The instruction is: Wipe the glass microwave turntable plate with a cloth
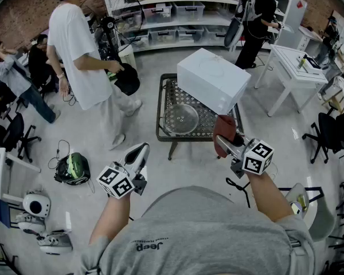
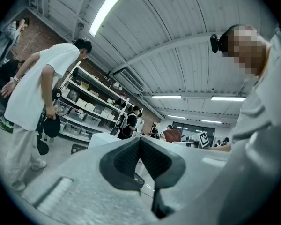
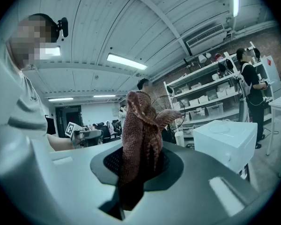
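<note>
**Brown cloth (image 3: 140, 135) pinched in the right tool (image 3: 139, 165); glass plate (image 1: 180, 118) on the mesh tabletop (image 1: 163, 132)**

The only readable writing was "Jeep", printed on the person's grey shirt (image 1: 206, 239) and seen upside down from the head view. The marker cube (image 1: 258, 156) on each tool carried black-and-white square patterns.

The black wire-mesh tabletop stood on a pale, glossy floor (image 1: 160, 176). The clear round plate lay flat on its left part, with a white microwave (image 1: 213, 80) just beside it on the right. Behind were metal shelves with storage bins (image 1: 172, 10) against a brick wall, and a white desk (image 1: 295, 67) stood off to the right. A bystander in a white T-shirt (image 1: 77, 50) stood left of the tabletop holding something dark, perhaps a cap or a bag. Overhead, both gripper views showed a ribbed ceiling with strip lights (image 2: 105, 8).

Both forearms reached forward from the body and held the tools short of the tabletop. The left tool (image 1: 139, 152) pointed ahead, and its jaws were pressed together with nothing between them. The right tool's jaws were clamped on the cloth, which rose in a bunched fold above the pads in the right gripper view. From the head view the cloth sat at the tool's tip near the tabletop's front right corner, apart from the plate.
</note>
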A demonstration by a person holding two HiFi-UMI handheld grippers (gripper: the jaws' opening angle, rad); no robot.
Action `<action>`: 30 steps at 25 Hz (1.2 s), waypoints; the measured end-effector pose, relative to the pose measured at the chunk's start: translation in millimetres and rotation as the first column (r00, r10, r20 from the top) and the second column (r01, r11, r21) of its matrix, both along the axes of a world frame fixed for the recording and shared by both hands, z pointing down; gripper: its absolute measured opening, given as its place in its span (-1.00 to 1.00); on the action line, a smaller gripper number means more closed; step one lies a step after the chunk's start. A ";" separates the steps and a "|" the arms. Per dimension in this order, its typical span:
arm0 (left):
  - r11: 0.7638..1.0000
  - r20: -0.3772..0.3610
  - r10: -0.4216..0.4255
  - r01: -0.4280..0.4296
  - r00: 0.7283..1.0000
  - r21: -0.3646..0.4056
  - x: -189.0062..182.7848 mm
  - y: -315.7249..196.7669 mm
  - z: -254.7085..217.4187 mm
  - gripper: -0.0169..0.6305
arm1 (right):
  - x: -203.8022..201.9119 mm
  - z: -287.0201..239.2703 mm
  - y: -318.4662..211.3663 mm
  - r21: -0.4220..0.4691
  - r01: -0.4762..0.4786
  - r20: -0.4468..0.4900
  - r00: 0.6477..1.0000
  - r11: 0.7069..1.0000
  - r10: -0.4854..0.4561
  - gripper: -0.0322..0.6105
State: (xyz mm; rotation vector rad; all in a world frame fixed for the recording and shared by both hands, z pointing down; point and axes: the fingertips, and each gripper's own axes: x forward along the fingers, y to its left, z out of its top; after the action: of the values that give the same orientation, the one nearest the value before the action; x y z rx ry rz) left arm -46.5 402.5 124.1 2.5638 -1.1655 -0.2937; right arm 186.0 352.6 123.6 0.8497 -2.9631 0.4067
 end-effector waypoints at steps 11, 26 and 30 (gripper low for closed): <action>1.000 0.008 0.002 -0.002 1.000 -0.001 15.2 -4.5 0.6 -0.95 | 14.8 0.4 -3.9 0.000 0.005 0.008 1.000 1.000 -0.005 -0.67; 0.998 0.064 -0.048 0.050 0.997 -0.027 88.3 -10.9 3.6 -0.95 | 102.0 3.6 -9.1 0.005 0.032 0.056 0.998 0.999 -0.032 -0.67; 0.996 0.081 -0.070 0.074 0.994 -0.054 116.7 -11.8 5.2 -0.95 | 134.0 18.2 -16.0 0.000 0.035 0.059 0.998 0.999 -0.035 -0.67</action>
State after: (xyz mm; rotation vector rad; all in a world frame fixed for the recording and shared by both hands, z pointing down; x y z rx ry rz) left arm 70.2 390.7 129.3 2.5081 -1.2779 -0.1739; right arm 320.0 336.6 141.8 0.7982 -3.0269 0.4387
